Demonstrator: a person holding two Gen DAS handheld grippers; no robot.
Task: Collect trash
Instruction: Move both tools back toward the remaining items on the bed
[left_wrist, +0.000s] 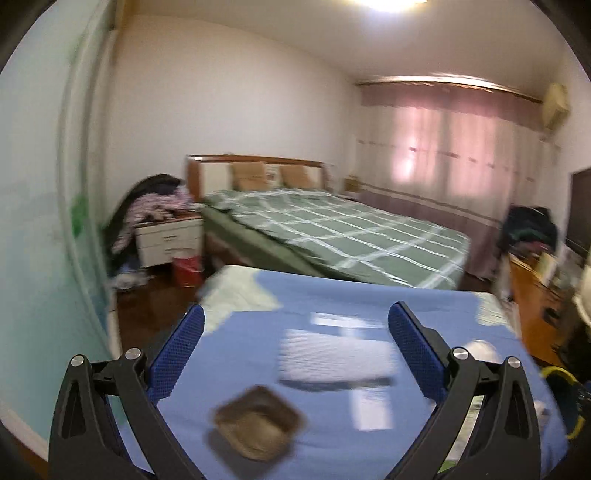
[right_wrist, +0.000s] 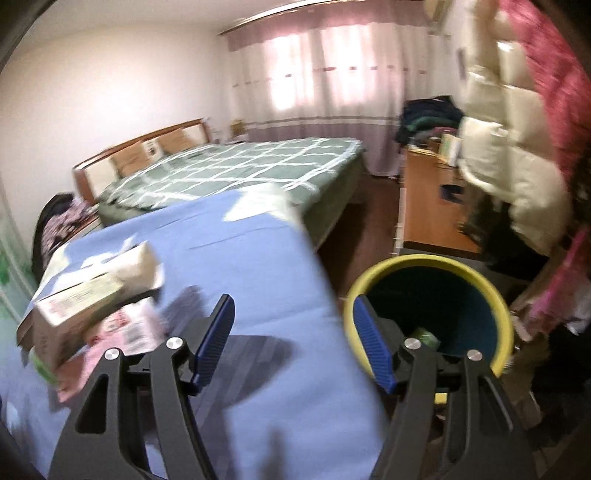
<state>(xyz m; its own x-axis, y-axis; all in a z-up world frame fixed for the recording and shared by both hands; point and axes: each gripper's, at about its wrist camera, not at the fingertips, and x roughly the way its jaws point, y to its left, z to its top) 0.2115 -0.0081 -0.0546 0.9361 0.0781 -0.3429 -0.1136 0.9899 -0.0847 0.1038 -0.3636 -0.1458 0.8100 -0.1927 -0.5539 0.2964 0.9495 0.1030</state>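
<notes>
The left gripper (left_wrist: 295, 317) has its jaws spread wide with nothing between them; below and between the jaws, on the blue-covered bench (left_wrist: 332, 435), lies a shallow brown tray (left_wrist: 258, 422), blurred; just beyond it, still between the jaws, sits a white pack (left_wrist: 334, 360), too smeared to identify; past the bench's far edge stands a bed (left_wrist: 332, 229) with a green checked cover; a red bag (left_wrist: 188, 271) sits on the floor to the far left of the jaws, beside a white nightstand (left_wrist: 168, 240).

The right gripper (right_wrist: 293, 317) has its jaws moderately apart and opening, gripping nothing; its left jaw hangs over the blue bench (right_wrist: 240, 258), while its right jaw overlaps the rim of a yellow-rimmed bin (right_wrist: 436, 262) standing on the floor beside the bench; a small green item (right_wrist: 426, 336) lies inside the bin; left of the jaws, on the bench, several cardboard boxes (right_wrist: 92, 295) and pink packets (right_wrist: 129, 328) are heaped together; to the far right, a person's cream jacket (right_wrist: 509, 173) is visible.
</notes>
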